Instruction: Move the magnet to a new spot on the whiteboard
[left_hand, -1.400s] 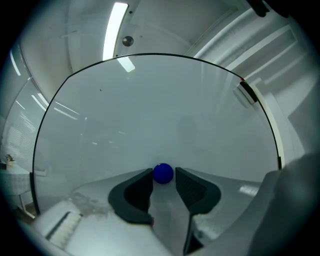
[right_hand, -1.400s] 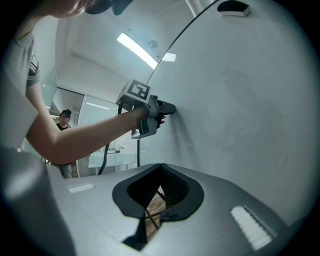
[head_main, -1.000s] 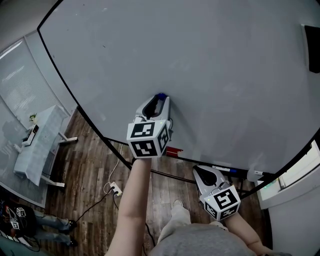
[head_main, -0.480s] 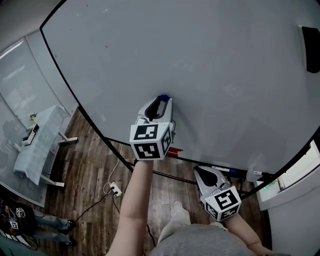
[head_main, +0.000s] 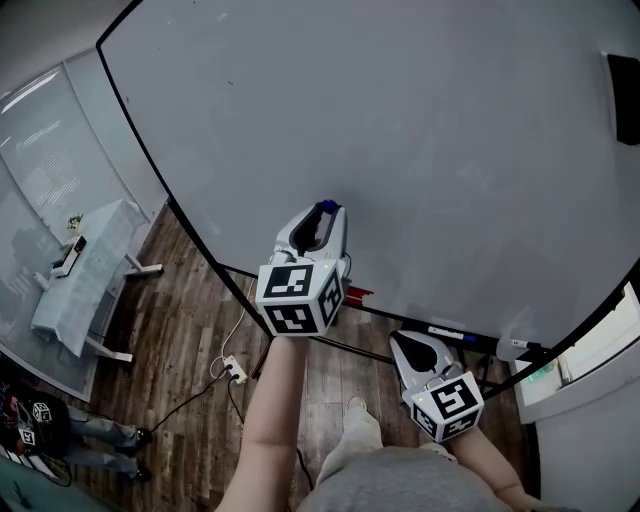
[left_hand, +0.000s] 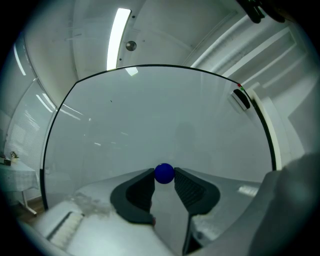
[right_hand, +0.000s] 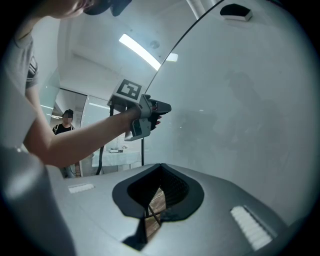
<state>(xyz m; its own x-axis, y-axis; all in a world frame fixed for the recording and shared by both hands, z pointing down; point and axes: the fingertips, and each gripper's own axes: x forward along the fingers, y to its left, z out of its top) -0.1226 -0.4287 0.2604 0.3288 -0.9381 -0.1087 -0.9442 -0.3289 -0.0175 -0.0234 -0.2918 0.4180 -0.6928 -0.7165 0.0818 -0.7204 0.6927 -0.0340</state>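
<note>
A: Where is the magnet (left_hand: 164, 173) held?
B: It is pinched at the tips of the left tongs (left_hand: 164, 176), against the whiteboard (head_main: 450, 150); the right tongs (right_hand: 160, 169) are clenched on nothing, lower down.
A: What is feared?
B: Gripped only by the tips, it could be squeezed out and dropped

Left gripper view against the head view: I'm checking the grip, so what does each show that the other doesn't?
Only the left gripper view: the left gripper's pads pressing both sides of the blue magnet, and a ceiling light.
Only the head view: the right gripper lower down, the wooden floor, a table.
Both: the whiteboard, the magnet at the left gripper's tip, and a black block at the board's edge.
</note>
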